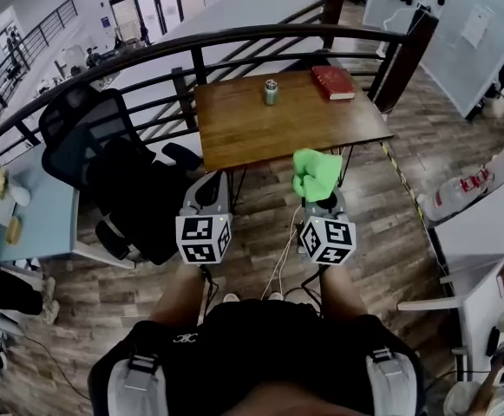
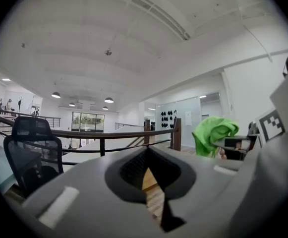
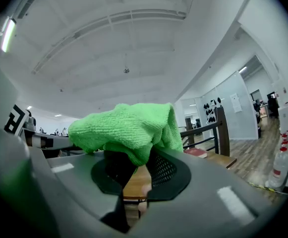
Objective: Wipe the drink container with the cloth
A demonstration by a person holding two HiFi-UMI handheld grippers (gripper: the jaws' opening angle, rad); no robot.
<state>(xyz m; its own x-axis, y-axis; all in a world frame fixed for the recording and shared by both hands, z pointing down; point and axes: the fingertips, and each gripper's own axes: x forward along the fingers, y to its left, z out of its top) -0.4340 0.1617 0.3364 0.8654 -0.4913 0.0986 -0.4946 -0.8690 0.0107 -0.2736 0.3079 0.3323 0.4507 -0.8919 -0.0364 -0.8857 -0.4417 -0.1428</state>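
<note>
As seen from the head view, noted both grippers low and side by side, short of the near edge of a wooden table [image 1: 304, 128]. Left gripper [image 1: 206, 189] by the table's near left corner, beside a black chair [image 1: 113, 167]. Right gripper [image 1: 319, 198] topped by a bunched green cloth [image 1: 317, 173]. Container [image 1: 271, 92] upright on the far part of the table, left of a red book [image 1: 332, 82] and well apart from both grippers and the cloth. Dark railing [image 1: 234, 37] curving behind the table. Turning to the left gripper view: jaws pressed together with nothing between them, only a sliver of tabletop seen past the tips. Cloth [image 2: 213, 133] off to the right on the other gripper, chair [image 2: 32, 148] to the left, railing [image 2: 109, 133] across the middle. Turning to the right gripper view: jaws closed on a fold of the cloth [image 3: 129, 128], with the rest heaped over the tips and spilling to both sides. Book [image 3: 198, 152] lying flat on the table [image 3: 220, 160] to the right, railing [image 3: 203, 128] behind it. Container not made out in either gripper view.
</note>
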